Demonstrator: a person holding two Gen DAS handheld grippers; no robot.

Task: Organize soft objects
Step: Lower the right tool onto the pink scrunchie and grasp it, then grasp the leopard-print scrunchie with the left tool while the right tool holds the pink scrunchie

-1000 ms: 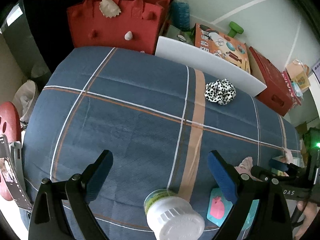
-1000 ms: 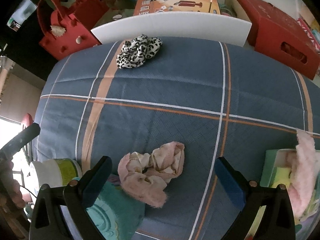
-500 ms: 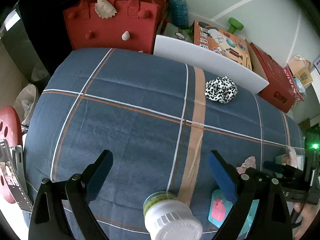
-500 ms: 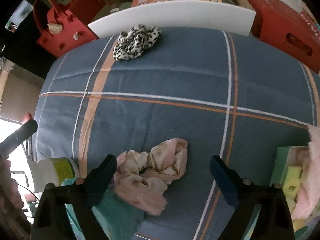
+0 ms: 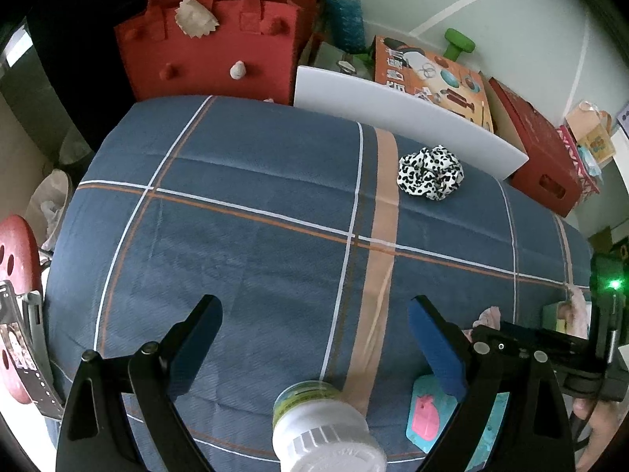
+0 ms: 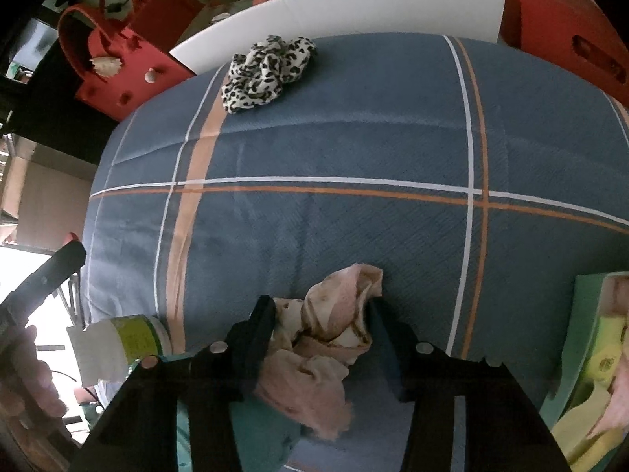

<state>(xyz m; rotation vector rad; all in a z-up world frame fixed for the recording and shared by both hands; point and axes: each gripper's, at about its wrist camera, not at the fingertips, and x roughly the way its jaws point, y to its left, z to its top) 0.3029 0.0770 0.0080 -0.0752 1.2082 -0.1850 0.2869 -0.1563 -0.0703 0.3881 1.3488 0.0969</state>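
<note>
Pink crumpled fabric scrunchie [image 6: 326,338] sits between my right gripper [image 6: 322,314] fingers; the jaws have just been closing and now stand narrow, pads against the cloth on both sides, so I read it as gripped, low on the blue plaid bedcover [image 6: 334,149]. Grabbing the bunched middle makes sense, soft cloth slips at the edges. My left gripper [image 5: 312,326] hangs wide with nothing between its fingers, above a white-capped jar with green label [image 5: 322,428], probably just parked clear. Teal card with pink shape [image 5: 428,413] lies beside the jar. Farther out, a black-and-white leopard-print scrunchie [image 6: 267,70] rests near the far edge by a white foam board [image 6: 354,11]. Green tray with yellow and pink soft items [image 6: 589,354] at right looks like the drop spot.
</note>
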